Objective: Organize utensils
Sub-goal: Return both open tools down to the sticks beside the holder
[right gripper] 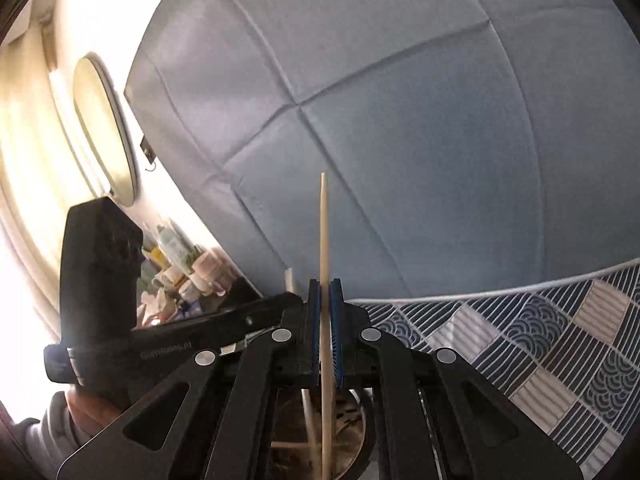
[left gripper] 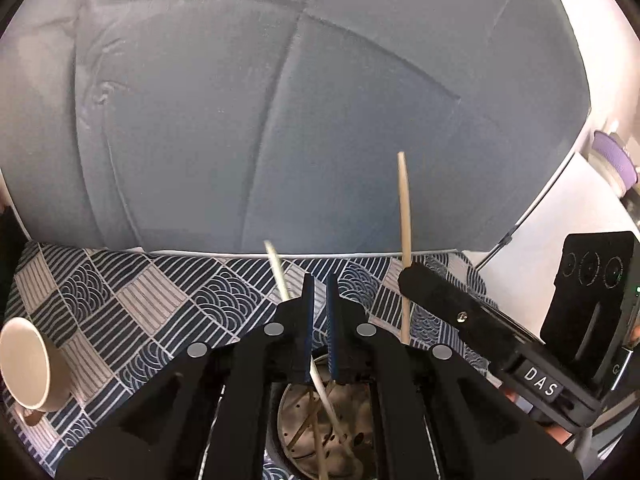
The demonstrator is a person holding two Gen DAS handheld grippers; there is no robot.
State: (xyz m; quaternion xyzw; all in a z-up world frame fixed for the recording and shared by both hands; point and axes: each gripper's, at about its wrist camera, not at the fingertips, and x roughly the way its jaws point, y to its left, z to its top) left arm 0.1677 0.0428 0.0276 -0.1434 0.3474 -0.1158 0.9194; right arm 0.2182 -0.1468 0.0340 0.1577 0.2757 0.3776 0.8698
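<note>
1. The left gripper (left gripper: 319,280) is closed tight on one pale chopstick (left gripper: 280,270). The stick leans to the left, and its low end pokes down into the round metal holder (left gripper: 340,432) just under the gripper.

2. The right gripper (right gripper: 325,284) is also closed tight, on a second chopstick (right gripper: 323,240). This stick stands almost straight up. Its low end goes down into the same holder (right gripper: 352,428).

3. The holder sits on the blue patterned cloth (left gripper: 132,300). More sticks seem to lie inside it already. A cream cup (left gripper: 28,364) lies on its side, far off to the left.

4. The step now looks like this: put both sticks into the holder.

5. To do it well, I think each stick should go down slowly until its tip rests on the bottom. Only then should the jaws open.

6. The left stick is tilted a lot. It may be good to stand it up a bit more first, so it does not tip over the rim.

7. The two grippers are close together. Open one, lift it straight up, then do the other. That way they should not bump.

8. Do not push hard, or the holder may slide on the cloth.
</note>
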